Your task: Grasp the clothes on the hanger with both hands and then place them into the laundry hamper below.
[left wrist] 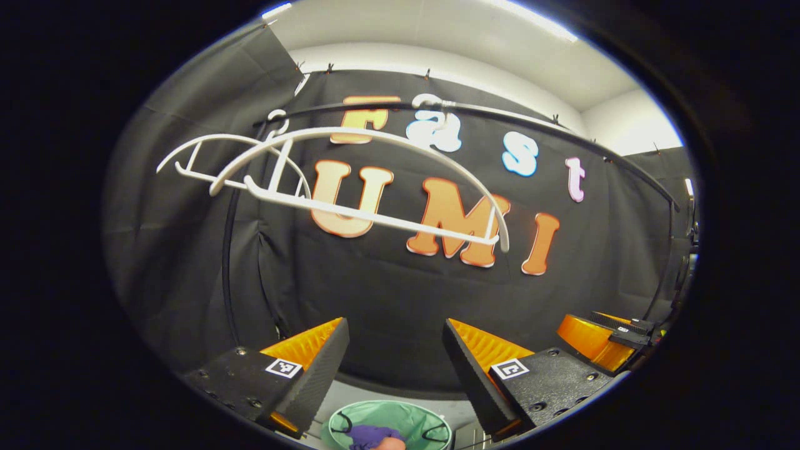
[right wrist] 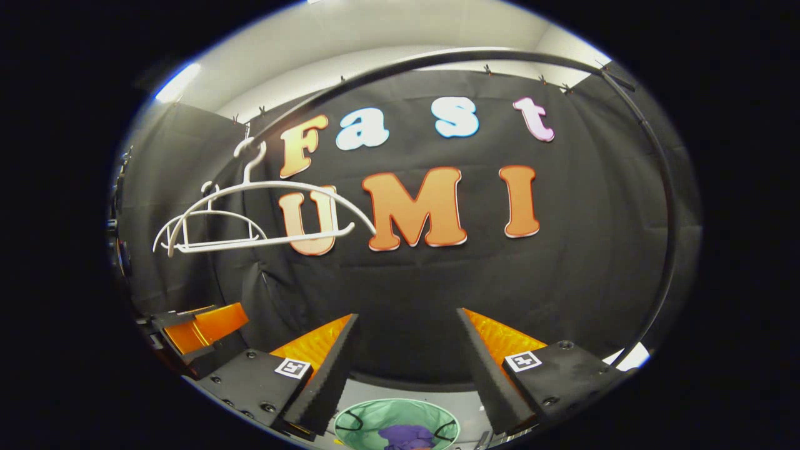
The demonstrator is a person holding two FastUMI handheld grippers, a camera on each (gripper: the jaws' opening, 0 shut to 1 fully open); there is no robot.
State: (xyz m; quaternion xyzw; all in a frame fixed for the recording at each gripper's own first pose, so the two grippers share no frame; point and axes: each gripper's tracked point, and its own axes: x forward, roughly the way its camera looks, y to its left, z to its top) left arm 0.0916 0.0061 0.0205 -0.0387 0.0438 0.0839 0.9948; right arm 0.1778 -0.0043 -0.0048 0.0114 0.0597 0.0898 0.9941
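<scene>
Rail (left wrist: 500,115): above my jaws, two bare white hangers (left wrist: 350,181).
Hamper (left wrist: 387,415): green, below and between my jaws; purple clothes (left wrist: 369,435) lie inside.
Left gripper (left wrist: 394,350): spread wide, empty.
Right gripper (right wrist: 406,344): spread wide, empty.

Each hand-held gripper (left wrist: 395,359) (right wrist: 405,353) has ribbed wedge-shaped fingers on dark screwed blocks, each block bearing a square black-and-white marker
</scene>
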